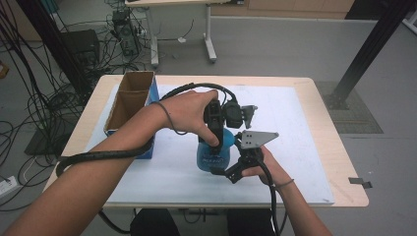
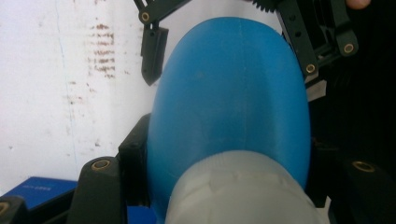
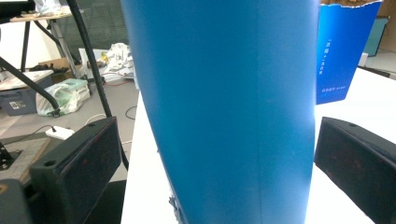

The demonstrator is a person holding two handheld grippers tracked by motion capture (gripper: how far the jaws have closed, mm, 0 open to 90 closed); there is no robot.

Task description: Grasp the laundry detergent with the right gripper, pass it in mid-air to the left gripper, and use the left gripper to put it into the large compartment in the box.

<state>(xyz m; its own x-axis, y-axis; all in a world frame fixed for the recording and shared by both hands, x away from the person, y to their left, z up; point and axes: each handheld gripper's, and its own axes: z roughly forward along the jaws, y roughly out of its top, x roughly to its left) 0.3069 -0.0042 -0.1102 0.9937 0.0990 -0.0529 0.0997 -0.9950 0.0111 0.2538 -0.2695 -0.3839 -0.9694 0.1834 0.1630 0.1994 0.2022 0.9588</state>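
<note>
A blue bottle [image 1: 212, 156] stands upright on the white mat [image 1: 295, 147]. My left gripper [image 1: 216, 138] comes down on it from above and is shut on its pale top; in the left gripper view the blue shoulder [image 2: 229, 93] swells beyond the whitish cap [image 2: 238, 196] held between the jaws of the left gripper [image 2: 233, 186]. My right gripper [image 1: 223, 172] is low at the bottle's near side. In the right gripper view the bottle's blue wall [image 3: 224, 93] stands between the pads [image 3: 79, 158] of the right gripper [image 3: 219, 154], with a gap on each side, so it is open.
An open cardboard box with blue sides [image 1: 130, 105] stands at the mat's left edge; its blue wall [image 3: 343, 51] rises behind the bottle. Cables trail from both grippers. The table's wooden rim [image 1: 344, 162] runs past the mat, and desks and wiring crowd the floor behind.
</note>
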